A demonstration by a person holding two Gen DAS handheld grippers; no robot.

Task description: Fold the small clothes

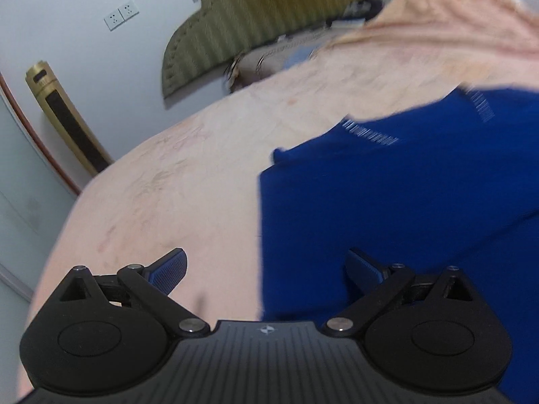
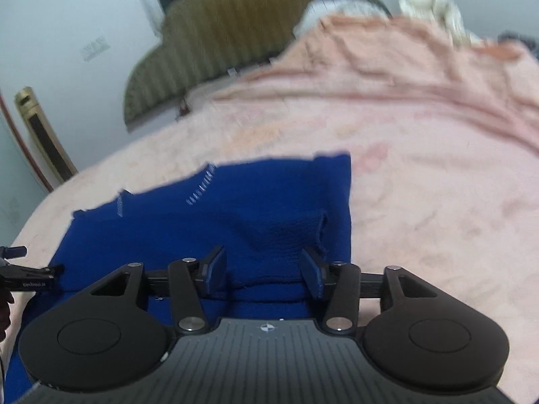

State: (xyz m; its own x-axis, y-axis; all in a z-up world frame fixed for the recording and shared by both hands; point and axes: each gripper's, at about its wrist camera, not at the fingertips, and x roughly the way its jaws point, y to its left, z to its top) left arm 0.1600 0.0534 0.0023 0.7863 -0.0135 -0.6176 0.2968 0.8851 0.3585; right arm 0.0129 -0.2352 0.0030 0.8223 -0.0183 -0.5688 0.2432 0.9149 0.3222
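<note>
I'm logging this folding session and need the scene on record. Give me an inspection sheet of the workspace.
Surface: pink bedspread, wrinkled toward the far end.
Job's things: blue garment lying on the bedspread, with white stitch marks near its far edge.
Clutter: pale bundled fabric at the far end of the bed.
Grippers: left gripper open, over the garment's left edge; right gripper open, low over the garment.
Cables: nothing seen.
Surroundings: striped headboard, wall sockets, gold tower unit.
</note>
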